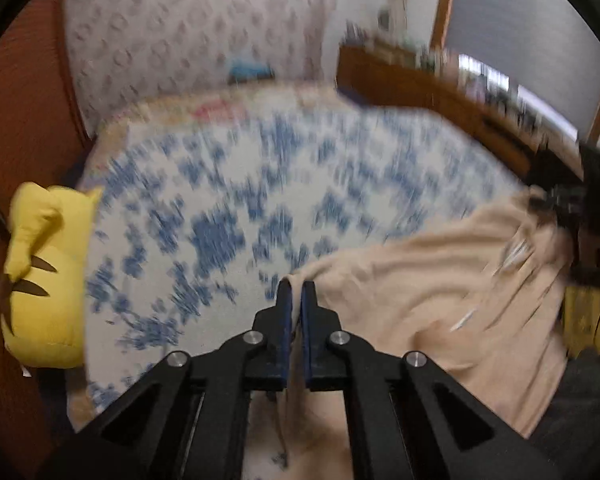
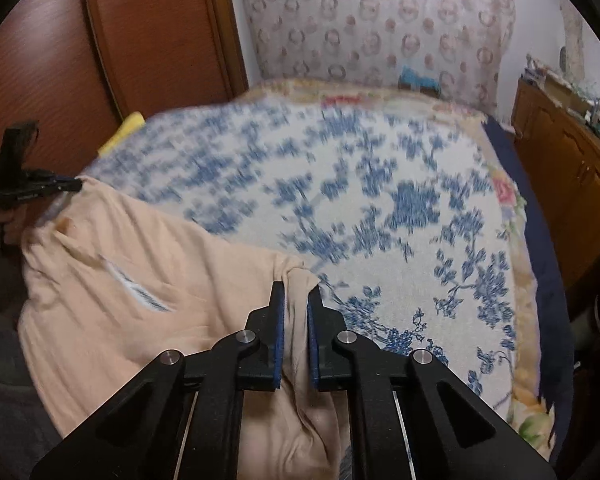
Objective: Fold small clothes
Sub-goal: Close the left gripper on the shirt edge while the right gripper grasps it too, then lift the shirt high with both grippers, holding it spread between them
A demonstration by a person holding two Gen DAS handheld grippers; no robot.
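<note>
1. The garment (image 1: 440,280), a small peach-coloured piece of clothing, lay at the near edge of the bed (image 1: 260,200), spread across the blue-and-white flowered bedspread (image 2: 380,208), with some of it hanging off toward the person.
2. The left tool (image 1: 296,292) was clamped on one top corner of the cloth, its blue pads pressed together with only a thin fold between them.
3. The right tool (image 2: 296,292) was clamped on the other top corner, a thicker bunch of cloth pinched between its pads.
4. From the left tool the garment ran off to the right; from the right tool it ran off to the left. So the held edge stretched between the two tools, and the rest of the cloth trailed down and back toward the person.
5. Each tool showed at the far side of the other's view, well apart, with the edge fairly taut between them.
6. Both hands were equally placed; I judged the next move to need them travelling together, carrying that edge across the bed.
7. A yellow plush toy (image 1: 48,276) sat at the left side of the bed, clear of the cloth.
</note>
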